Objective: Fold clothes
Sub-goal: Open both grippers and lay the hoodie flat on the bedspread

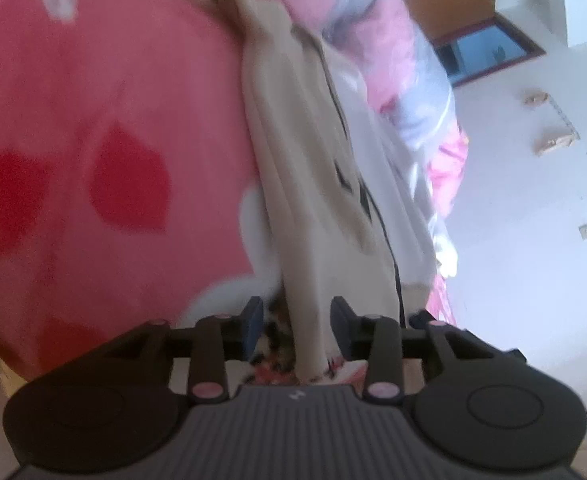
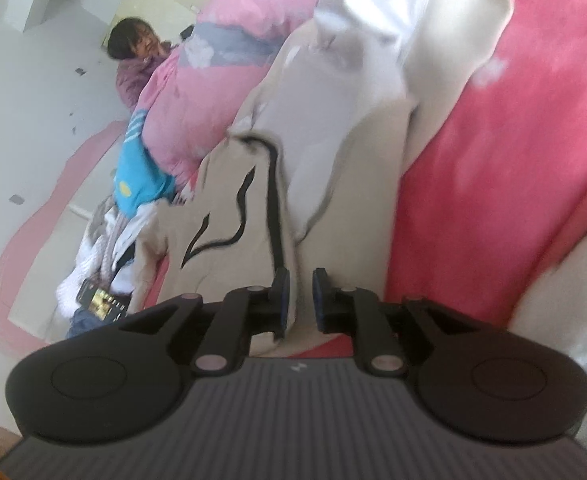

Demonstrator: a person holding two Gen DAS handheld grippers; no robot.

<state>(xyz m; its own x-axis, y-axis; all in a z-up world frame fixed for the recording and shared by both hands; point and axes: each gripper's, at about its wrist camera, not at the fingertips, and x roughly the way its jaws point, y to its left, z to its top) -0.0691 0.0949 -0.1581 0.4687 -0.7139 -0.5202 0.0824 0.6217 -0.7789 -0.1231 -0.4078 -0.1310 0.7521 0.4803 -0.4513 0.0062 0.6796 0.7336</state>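
Note:
A cream garment (image 1: 313, 184) with black line markings lies bunched in a long strip across the pink bedspread (image 1: 113, 120). In the left wrist view, a narrow fold of it runs between the fingers of my left gripper (image 1: 296, 328), whose pads stand apart from the cloth, so the gripper is open. In the right wrist view the same garment (image 2: 333, 152) stretches away from my right gripper (image 2: 300, 300). Its pads are a small gap apart with a cream fold in the gap, and they do not press on it. The picture is blurred.
A pink and grey quilt (image 2: 213, 60) is heaped along the garment's far side. More clothes, one of them blue (image 2: 141, 176), and a phone (image 2: 101, 300) lie at the bed's edge. A person (image 2: 133, 52) sits beyond the quilt. A window (image 1: 485, 48) is in the white wall.

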